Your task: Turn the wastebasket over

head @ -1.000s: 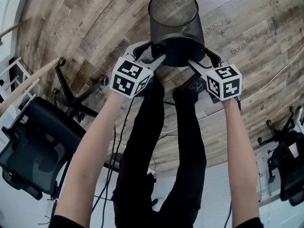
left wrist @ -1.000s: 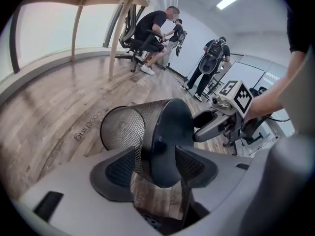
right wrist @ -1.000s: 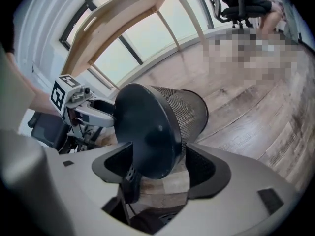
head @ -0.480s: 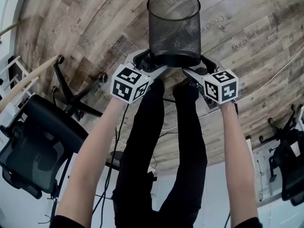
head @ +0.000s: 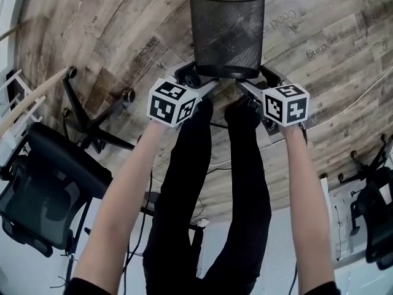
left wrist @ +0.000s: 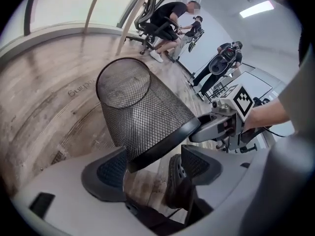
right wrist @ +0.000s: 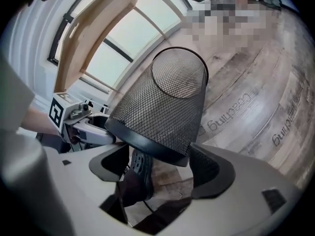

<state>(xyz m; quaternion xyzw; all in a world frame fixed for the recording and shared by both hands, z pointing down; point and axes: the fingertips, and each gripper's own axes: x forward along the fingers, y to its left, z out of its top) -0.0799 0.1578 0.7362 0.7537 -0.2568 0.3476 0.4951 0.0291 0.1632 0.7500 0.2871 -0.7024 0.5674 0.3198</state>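
Left gripper (left wrist: 152, 164) and right gripper (right wrist: 160, 164) just opened, slack around the rim (head: 228, 73); mesh wastebasket (head: 227, 23) looks light, stiff, best held by that rim

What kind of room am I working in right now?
Probably an office or lab workroom: a black swivel chair on a wood-plank floor, a mesh wastebasket, and a person seated across the room.
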